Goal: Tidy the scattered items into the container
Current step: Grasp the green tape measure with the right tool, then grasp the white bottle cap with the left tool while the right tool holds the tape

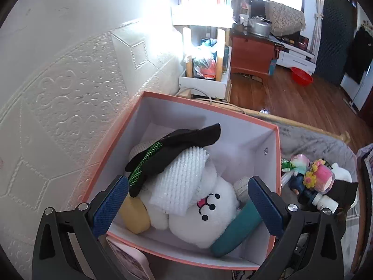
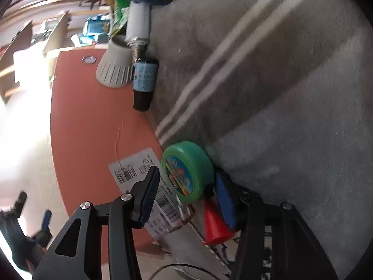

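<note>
Nearest the lens in the left wrist view: left gripper point(image 1: 187, 206), blue pads spread wide with nothing between them, held over the near end of the box point(image 1: 277, 163). Orange outside, white inside, set against an embossed white wall point(image 1: 70, 88). Inside the box: a white plush toy point(image 1: 205, 212) with a stitched face, a white knitted cloth point(image 1: 179, 179) draped across it, a black glove point(image 1: 172, 149) with green mesh trim on top, a yellow block point(image 1: 136, 217) by the left pad, a teal piece point(image 1: 235, 231) by the right pad, a ball of pale yarn point(image 1: 241, 186) near the right wall. Just outside the box on the right, on a grey blanket point(image 1: 310, 140): a heap of small toys with a pink roll point(image 1: 324, 177) and a white bottle point(image 1: 325, 201).

In the right wrist view, blurred: right gripper point(image 2: 187, 196) with blue pads parted on either side of a green round tin point(image 2: 188, 170); contact with the tin hard to judge, so grip cannot be told. Tin lying on the striped grey blanket right beside the orange box wall, next to a white barcode label point(image 2: 130, 170). Red cone point(image 2: 215, 224) just below the tin. Farther along the wall: a grey ribbed cap point(image 2: 115, 66), a small dark bottle point(image 2: 144, 81) with a blue label, a grey tube point(image 2: 138, 24).
</note>
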Demonstrator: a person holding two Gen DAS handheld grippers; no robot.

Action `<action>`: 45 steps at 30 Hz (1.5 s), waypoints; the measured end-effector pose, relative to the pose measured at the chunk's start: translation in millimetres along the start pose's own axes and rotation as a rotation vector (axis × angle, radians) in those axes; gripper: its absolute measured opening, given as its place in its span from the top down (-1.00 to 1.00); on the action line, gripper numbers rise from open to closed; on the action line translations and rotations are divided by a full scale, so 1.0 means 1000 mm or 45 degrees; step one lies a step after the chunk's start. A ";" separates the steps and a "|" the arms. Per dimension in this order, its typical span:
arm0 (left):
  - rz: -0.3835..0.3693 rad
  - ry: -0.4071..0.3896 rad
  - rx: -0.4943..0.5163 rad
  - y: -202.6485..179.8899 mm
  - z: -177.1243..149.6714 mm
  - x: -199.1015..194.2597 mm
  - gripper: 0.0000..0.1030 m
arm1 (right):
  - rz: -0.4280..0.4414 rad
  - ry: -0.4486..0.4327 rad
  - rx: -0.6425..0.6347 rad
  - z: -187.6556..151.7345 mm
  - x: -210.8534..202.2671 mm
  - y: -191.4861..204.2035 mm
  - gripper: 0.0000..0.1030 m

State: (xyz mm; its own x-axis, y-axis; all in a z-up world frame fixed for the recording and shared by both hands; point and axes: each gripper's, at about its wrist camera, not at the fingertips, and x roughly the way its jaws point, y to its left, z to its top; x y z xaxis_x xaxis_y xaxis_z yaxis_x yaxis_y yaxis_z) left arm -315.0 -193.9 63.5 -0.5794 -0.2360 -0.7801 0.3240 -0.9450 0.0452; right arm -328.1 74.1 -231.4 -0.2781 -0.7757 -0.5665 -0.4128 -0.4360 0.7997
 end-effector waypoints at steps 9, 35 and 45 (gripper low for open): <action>-0.002 -0.029 0.111 -0.022 -0.005 -0.008 -0.99 | 0.079 -0.001 -0.096 0.002 -0.009 0.000 0.59; -0.746 0.310 0.252 -0.141 -0.055 0.000 -0.99 | 0.161 -0.275 -0.453 -0.014 -0.217 0.005 0.62; -0.828 0.855 -0.111 -0.246 -0.153 0.147 -0.61 | 0.295 -0.639 -0.175 0.008 -0.325 -0.092 0.62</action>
State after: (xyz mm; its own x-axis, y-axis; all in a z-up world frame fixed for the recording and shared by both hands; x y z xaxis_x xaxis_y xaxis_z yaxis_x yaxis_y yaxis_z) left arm -365.7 38.7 -158.0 -0.1223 0.5384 -0.8337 0.1586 -0.8187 -0.5519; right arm -206.8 370.3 -122.0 -0.7397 -0.5610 -0.3717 -0.1846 -0.3620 0.9137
